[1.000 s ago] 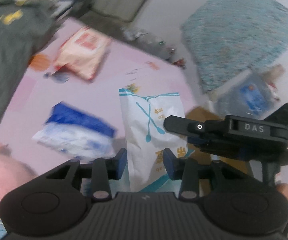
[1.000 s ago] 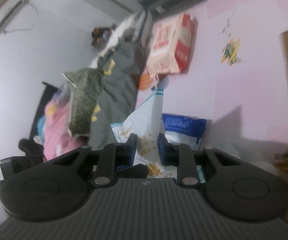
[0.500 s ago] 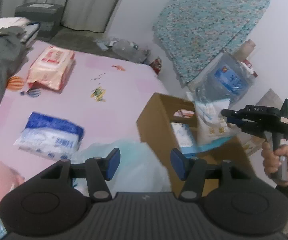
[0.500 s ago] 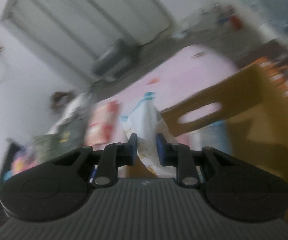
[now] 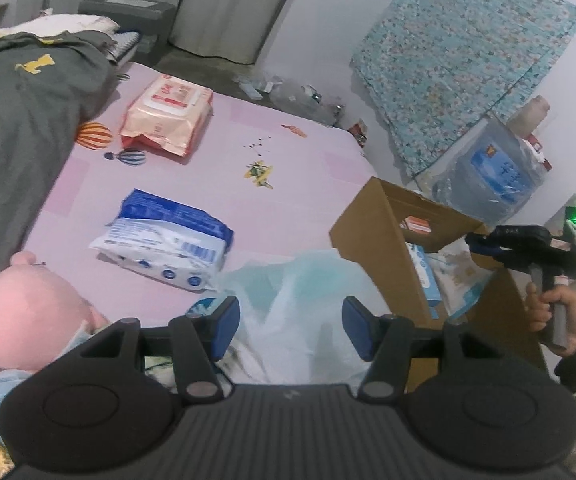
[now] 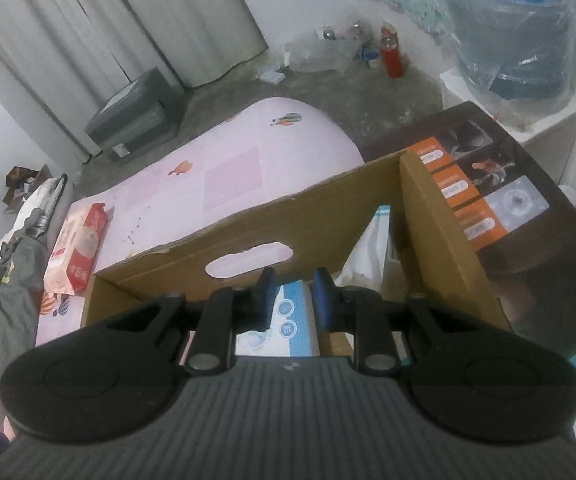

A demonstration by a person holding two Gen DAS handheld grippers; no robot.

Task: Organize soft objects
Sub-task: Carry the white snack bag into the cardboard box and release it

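The left claw (image 5: 289,330) is seen opening above a pale translucent plastic bag (image 5: 303,292) on the pink bed sheet (image 5: 288,152); nothing is pinched by it. The right claw (image 6: 291,300) is held over the open cardboard box (image 6: 415,216) beside the bed; its pads look slightly apart, nothing is seen gripped between them, and they count as pressed together. A white and blue packet (image 6: 288,320) lies inside the box. On the bed lie a blue-and-white soft pack (image 5: 164,240) and a red-and-peach wipes pack (image 5: 168,112); their print cannot be read. "DAS" is faintly legible on the right claw's body (image 5: 527,240).
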